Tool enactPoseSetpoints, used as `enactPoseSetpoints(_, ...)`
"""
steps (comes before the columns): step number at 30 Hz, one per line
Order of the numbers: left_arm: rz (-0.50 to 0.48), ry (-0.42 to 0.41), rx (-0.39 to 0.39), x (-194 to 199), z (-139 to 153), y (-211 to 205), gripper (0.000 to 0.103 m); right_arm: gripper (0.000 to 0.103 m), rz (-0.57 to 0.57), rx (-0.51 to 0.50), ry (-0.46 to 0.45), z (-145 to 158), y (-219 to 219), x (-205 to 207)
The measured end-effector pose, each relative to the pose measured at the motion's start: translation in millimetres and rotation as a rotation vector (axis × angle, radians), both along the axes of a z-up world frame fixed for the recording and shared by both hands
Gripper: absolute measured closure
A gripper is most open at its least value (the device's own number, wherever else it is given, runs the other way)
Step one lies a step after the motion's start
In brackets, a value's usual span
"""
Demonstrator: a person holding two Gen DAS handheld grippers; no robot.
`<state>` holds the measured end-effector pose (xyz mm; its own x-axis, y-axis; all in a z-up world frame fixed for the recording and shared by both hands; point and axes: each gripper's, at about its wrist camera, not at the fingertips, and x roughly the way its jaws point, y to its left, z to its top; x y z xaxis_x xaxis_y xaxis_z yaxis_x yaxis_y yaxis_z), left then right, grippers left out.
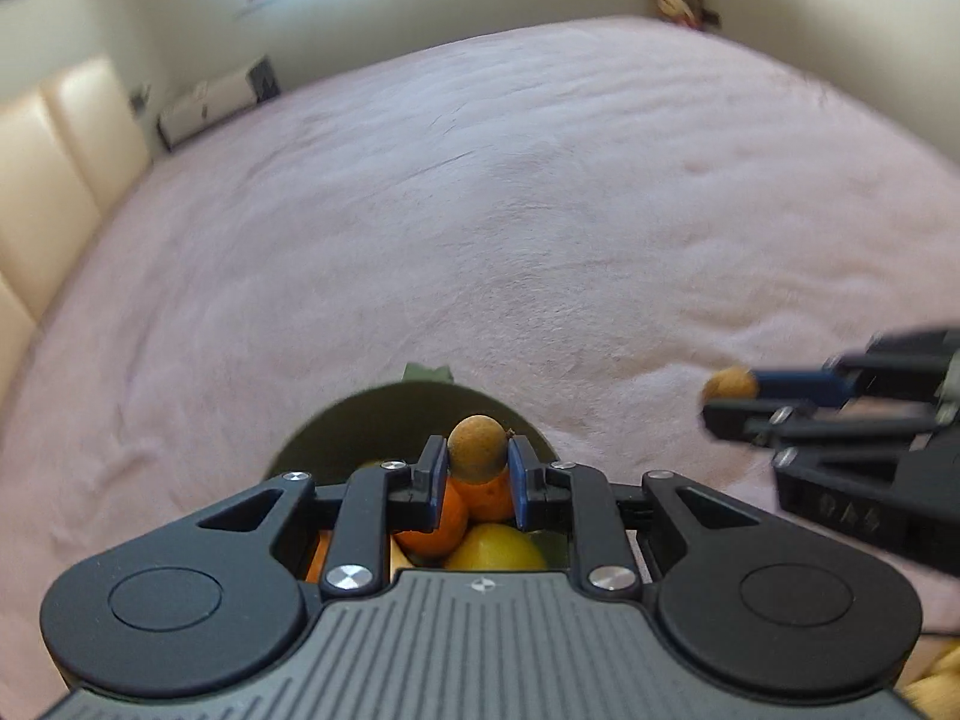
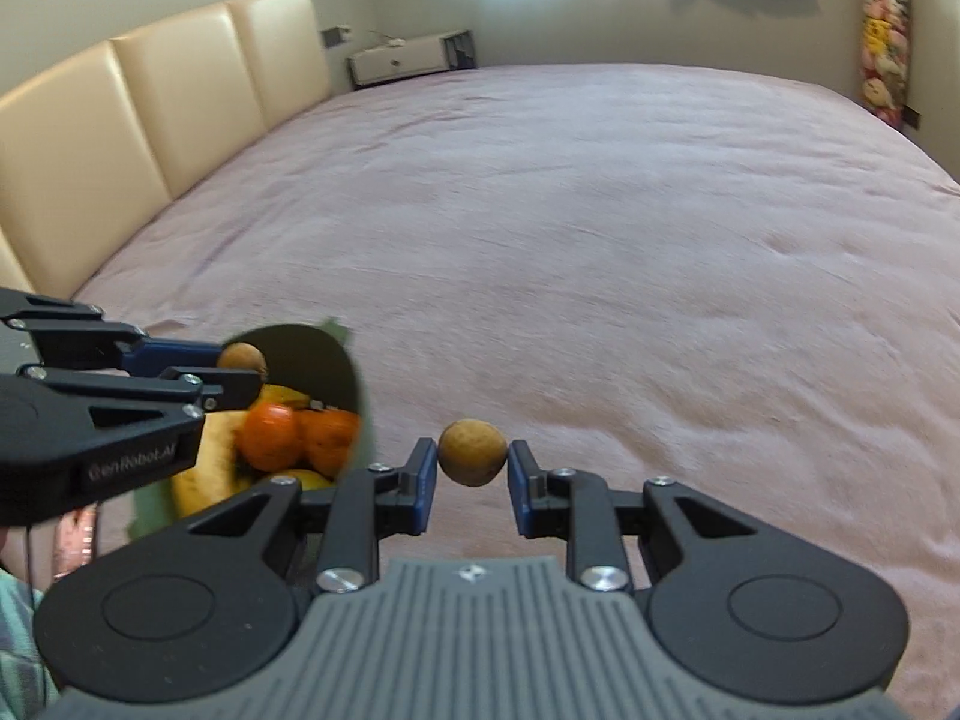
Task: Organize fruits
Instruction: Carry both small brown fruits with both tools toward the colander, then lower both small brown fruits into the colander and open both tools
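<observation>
My left gripper (image 1: 477, 461) is shut on a small round brown fruit (image 1: 476, 449) and holds it over a dark green bowl (image 1: 336, 426) with oranges (image 1: 441, 519) and a yellow fruit (image 1: 498, 547) inside. My right gripper (image 2: 471, 463) is shut on a second small brown fruit (image 2: 471, 451), above the pink bedspread to the right of the bowl (image 2: 312, 354). The right wrist view also shows the left gripper (image 2: 243, 369) with its brown fruit (image 2: 241, 356) over the bowl, oranges (image 2: 270, 435) and a banana (image 2: 207, 468). The right gripper (image 1: 720, 399) shows in the left view with its fruit (image 1: 729, 384).
A pink bedspread (image 2: 600, 240) covers the bed. A cream padded headboard (image 2: 150, 108) runs along the left. A white low cabinet (image 2: 408, 57) stands against the far wall under a window. Yellow fruit (image 1: 936, 684) lies at the bottom right of the left view.
</observation>
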<state>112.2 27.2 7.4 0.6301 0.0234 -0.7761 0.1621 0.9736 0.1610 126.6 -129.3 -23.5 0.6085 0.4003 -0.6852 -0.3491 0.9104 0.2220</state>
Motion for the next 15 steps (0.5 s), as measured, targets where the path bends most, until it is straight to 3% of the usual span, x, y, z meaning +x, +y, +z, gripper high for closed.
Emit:
enactPoseSetpoints(8, 0.133, 0.007, -0.222, -5, 14, 66, 0.080, 0.081, 0.149, 0.021, -0.067, 18, 41, -11)
enactPoseSetpoints(15, 0.215, 0.030, -0.390, -5, 8, 105, 0.080, 0.081, 0.220, -0.025, -0.064, 16, 71, -1)
